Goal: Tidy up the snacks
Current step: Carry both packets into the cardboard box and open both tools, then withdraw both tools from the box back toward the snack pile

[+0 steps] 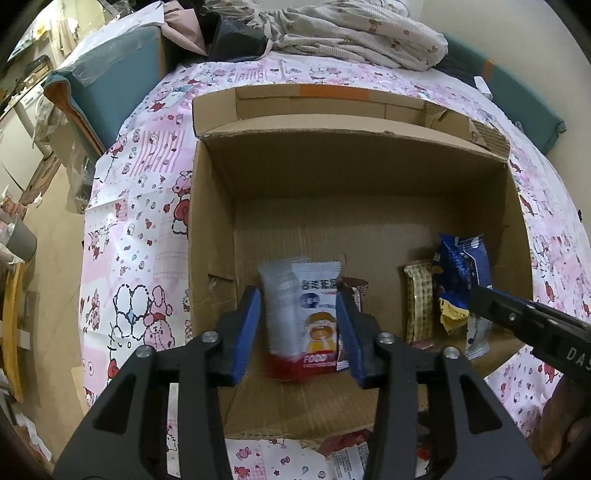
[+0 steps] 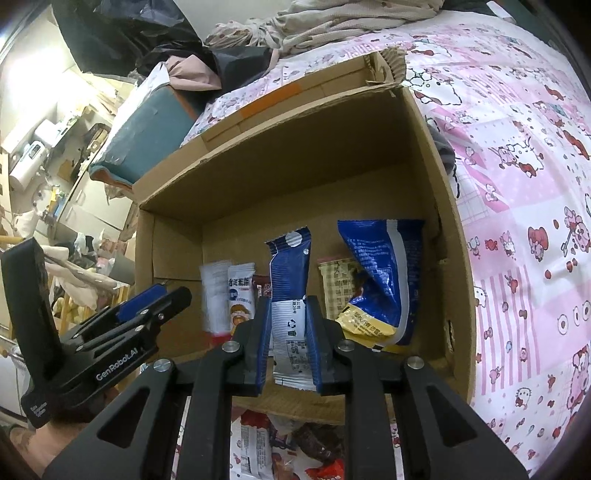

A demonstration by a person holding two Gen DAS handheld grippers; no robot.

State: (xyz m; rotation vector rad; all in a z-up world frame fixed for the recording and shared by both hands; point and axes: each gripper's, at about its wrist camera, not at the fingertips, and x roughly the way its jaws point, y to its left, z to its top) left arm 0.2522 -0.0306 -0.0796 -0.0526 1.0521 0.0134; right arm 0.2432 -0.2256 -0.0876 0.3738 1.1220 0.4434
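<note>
An open cardboard box [image 1: 369, 166] [image 2: 295, 166] lies on a pink cartoon-print sheet. My left gripper [image 1: 296, 291] [image 2: 162, 295] reaches into its left part. A white snack packet [image 1: 306, 314] [image 2: 240, 295] with a red bottom stands blurred between the blue pads, which do not press on it. My right gripper [image 2: 289, 300] [image 1: 476, 295] is shut on an upright blue-and-white packet [image 2: 290, 266]. At the box's right wall lean a crumpled blue bag [image 2: 384, 273] [image 1: 461, 273] and a tan checkered packet [image 2: 338, 291] [image 1: 419, 302]. A brown packet [image 1: 354, 288] peeks from behind the white one.
Loose snack packets [image 2: 258, 443] [image 1: 347, 458] lie on the sheet [image 1: 129, 258] before the box's near wall. A heap of clothes [image 1: 351, 29] sits behind the box, with a teal padded block [image 1: 110, 92] at the back left. The box's back half holds nothing.
</note>
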